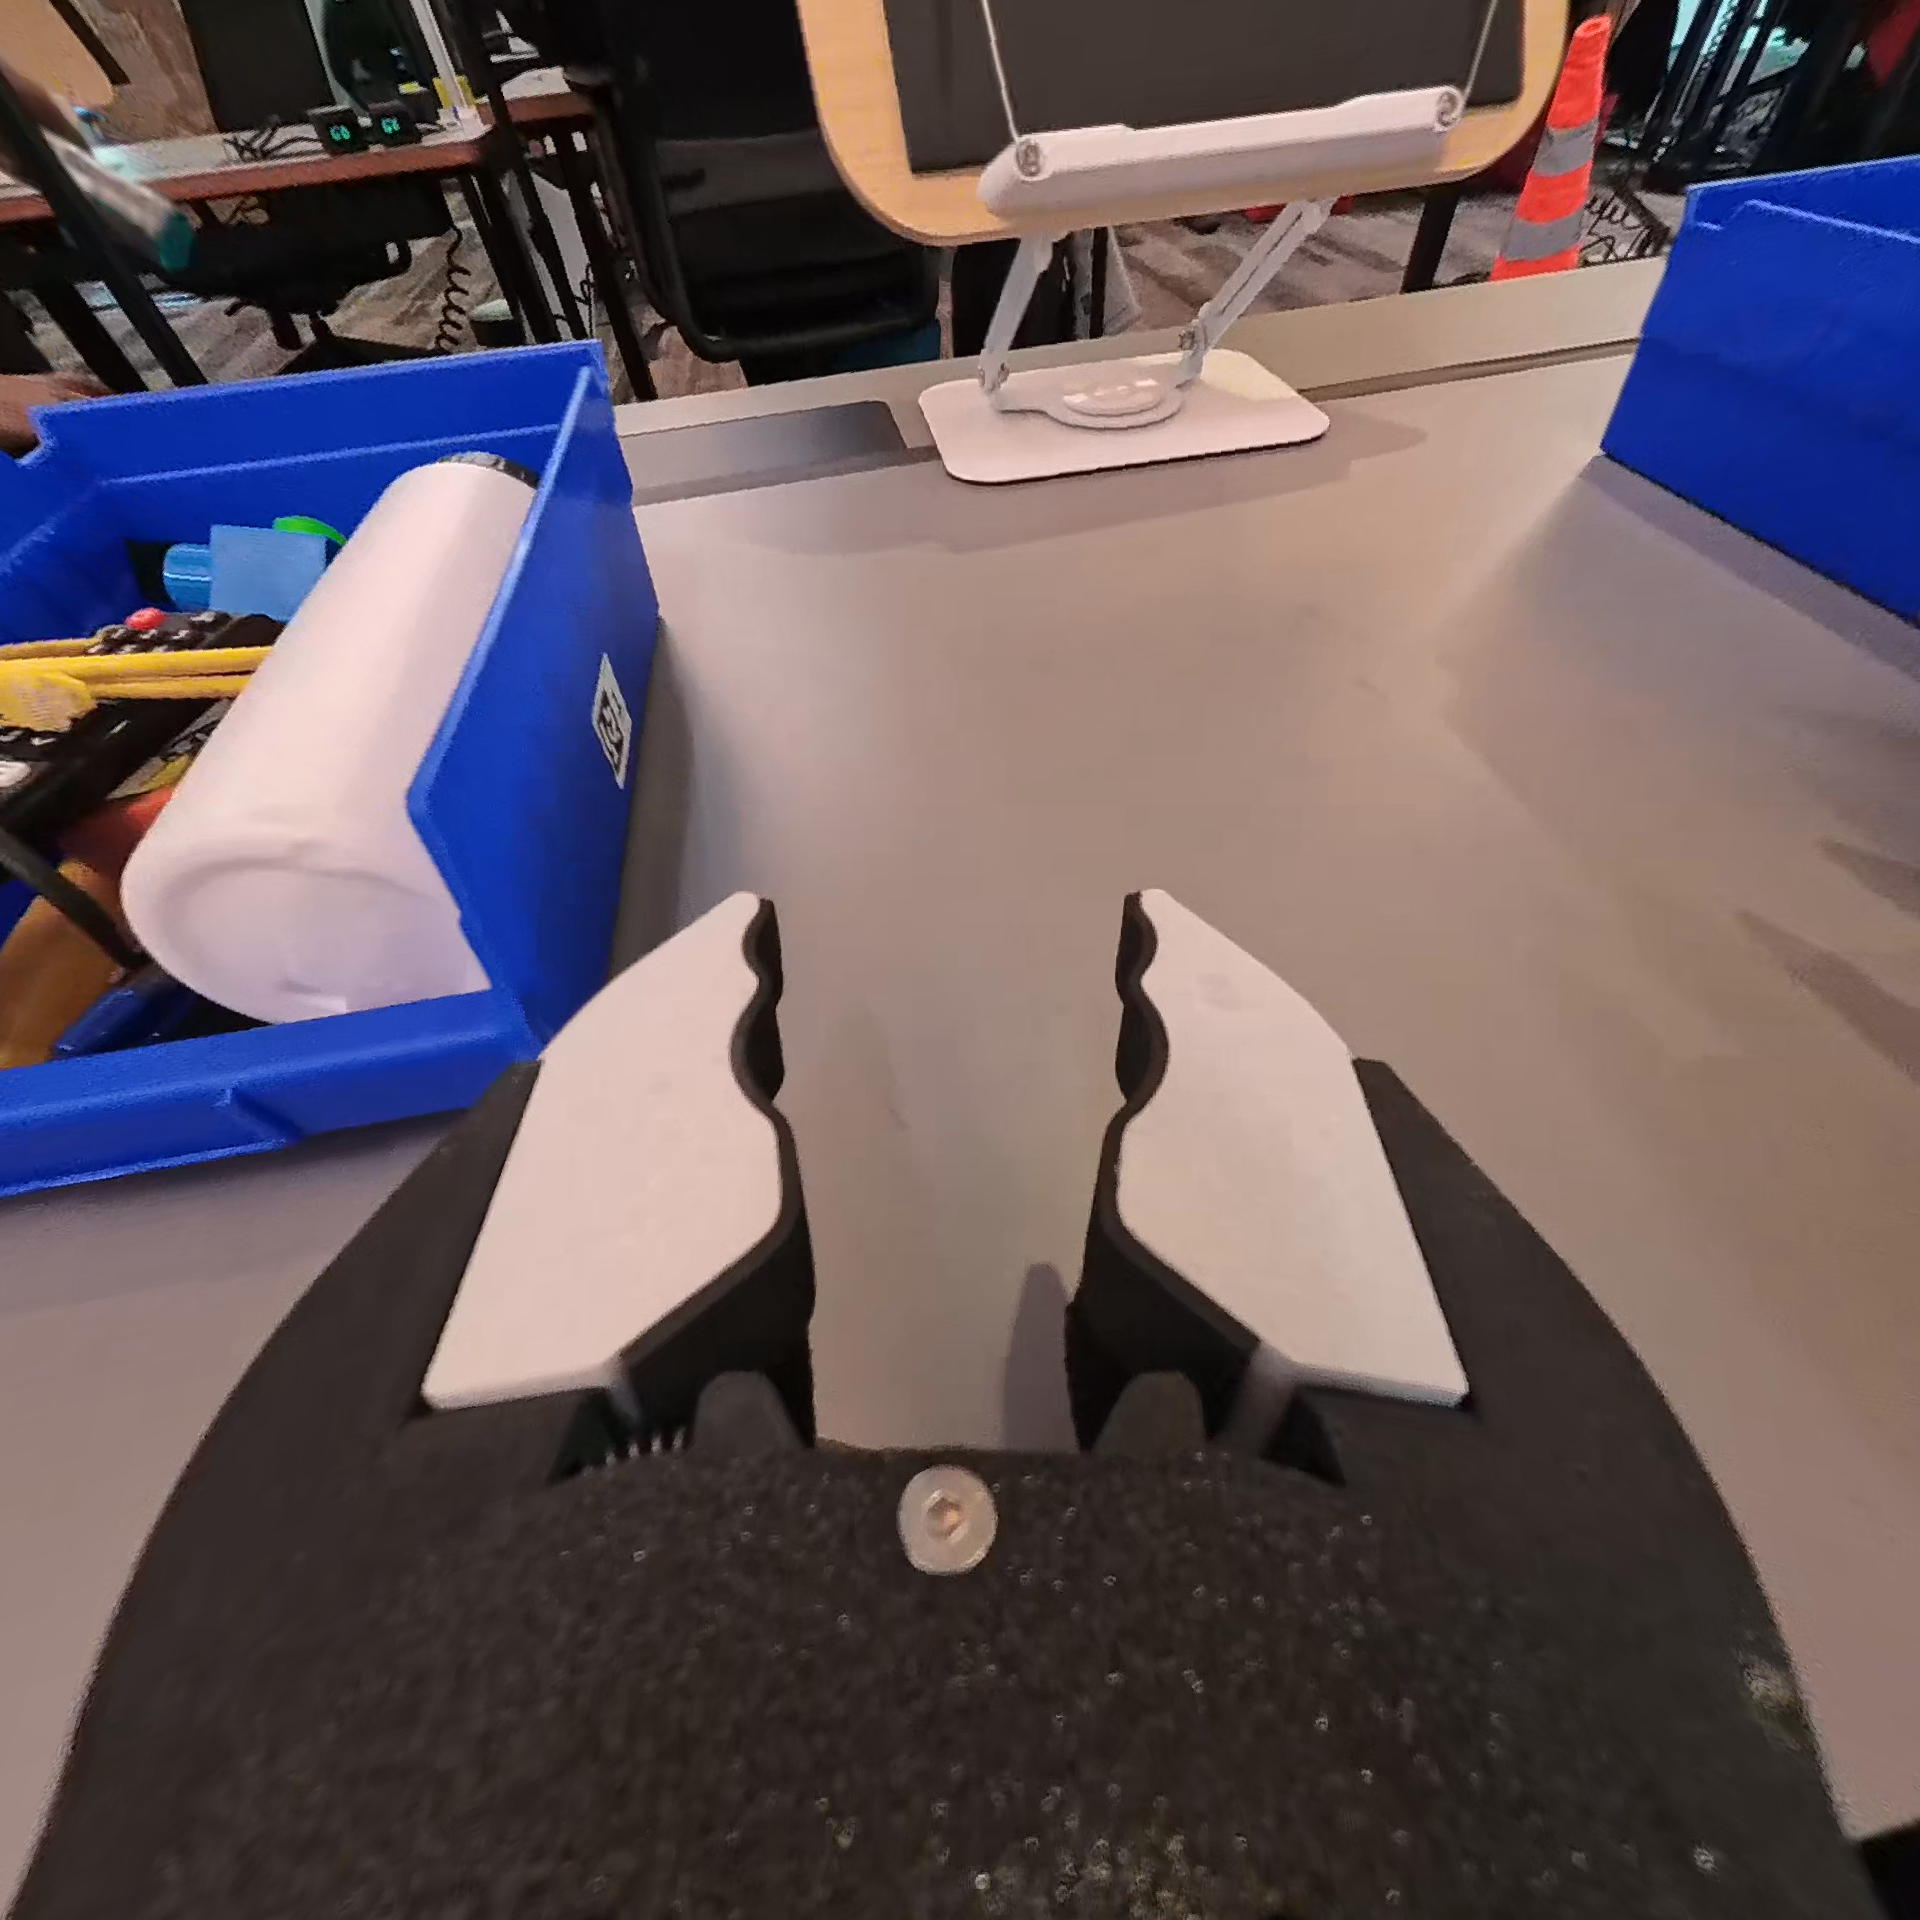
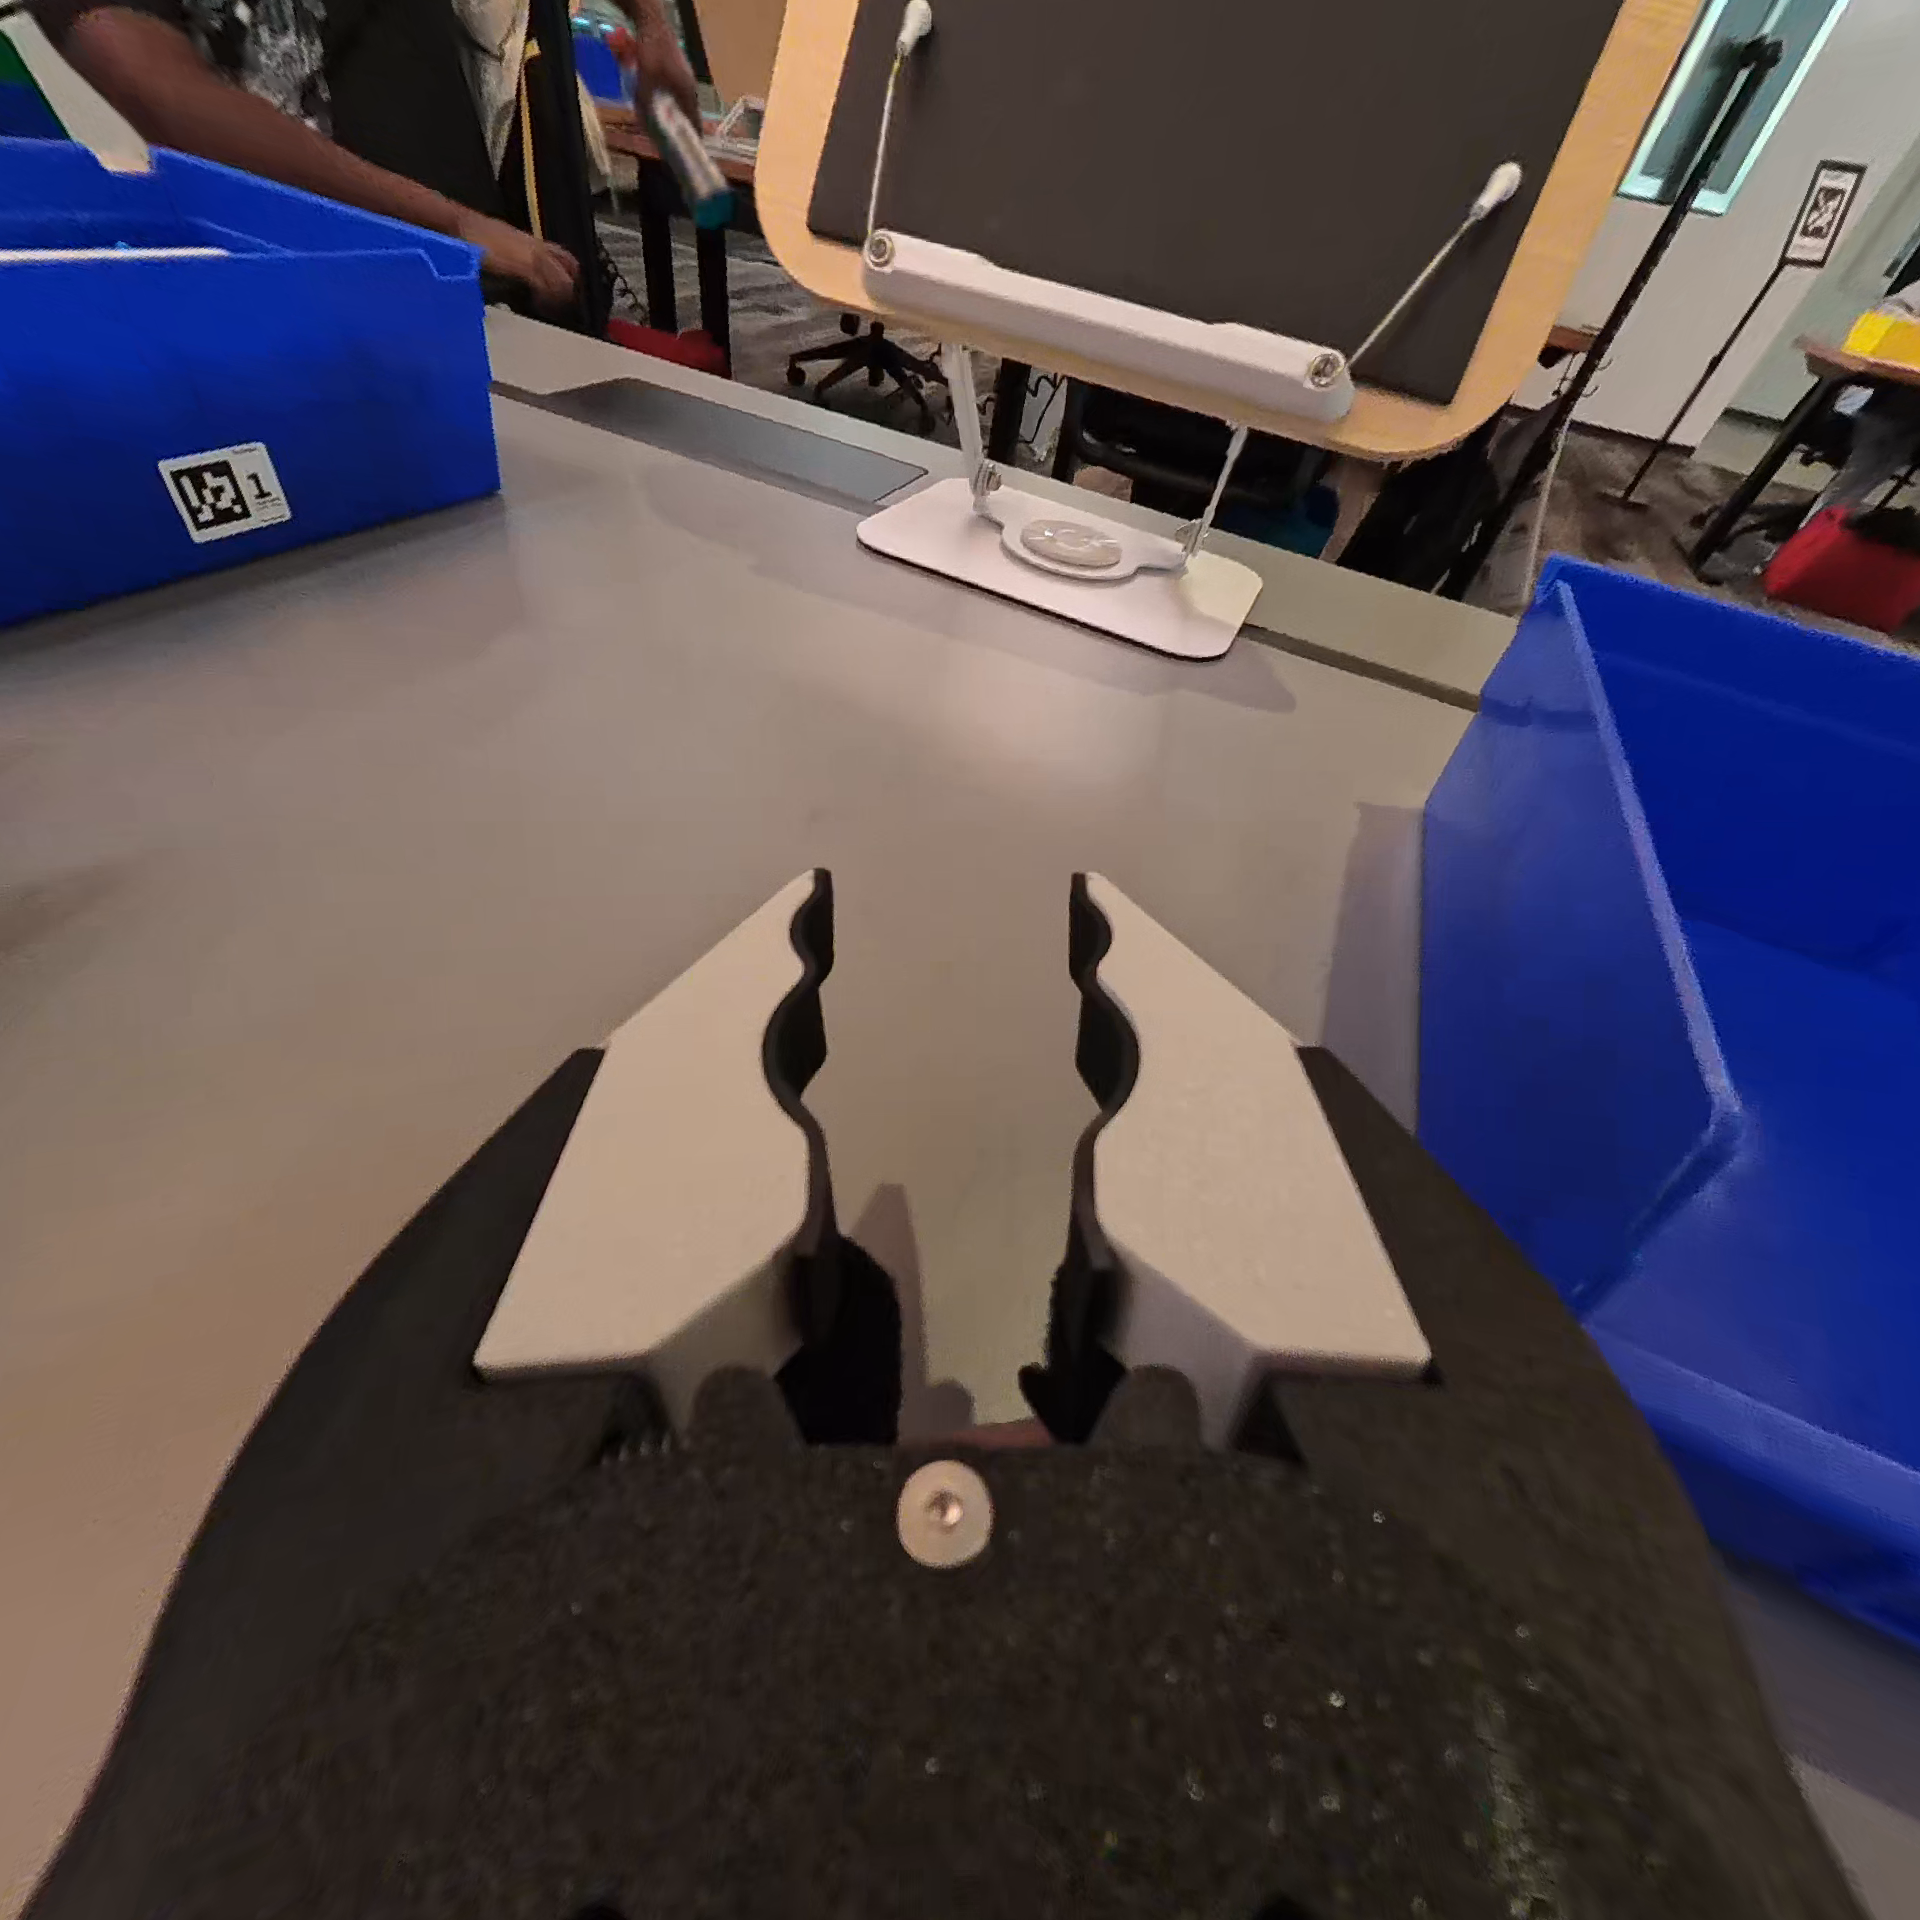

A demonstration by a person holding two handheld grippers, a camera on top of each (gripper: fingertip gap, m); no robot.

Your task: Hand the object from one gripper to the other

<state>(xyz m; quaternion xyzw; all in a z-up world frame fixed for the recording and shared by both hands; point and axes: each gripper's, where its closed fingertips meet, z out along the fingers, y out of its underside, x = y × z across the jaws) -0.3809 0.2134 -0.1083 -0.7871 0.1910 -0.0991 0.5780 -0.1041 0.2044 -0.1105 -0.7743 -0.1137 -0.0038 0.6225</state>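
The left gripper point(image 1: 948, 914) hangs over the grey table point(image 1: 1039, 727) with its fingers apart and bare; the likely object — a white bottle point(image 1: 312, 748) — lies on its side in the blue bin point(image 1: 530, 727) just left of the left finger. The right gripper point(image 2: 951, 894) is likewise spread and holds nothing; an empty-looking blue bin point(image 2: 1662, 1039) sits right of its fingers — a tablet stand point(image 2: 1060, 561) ahead.
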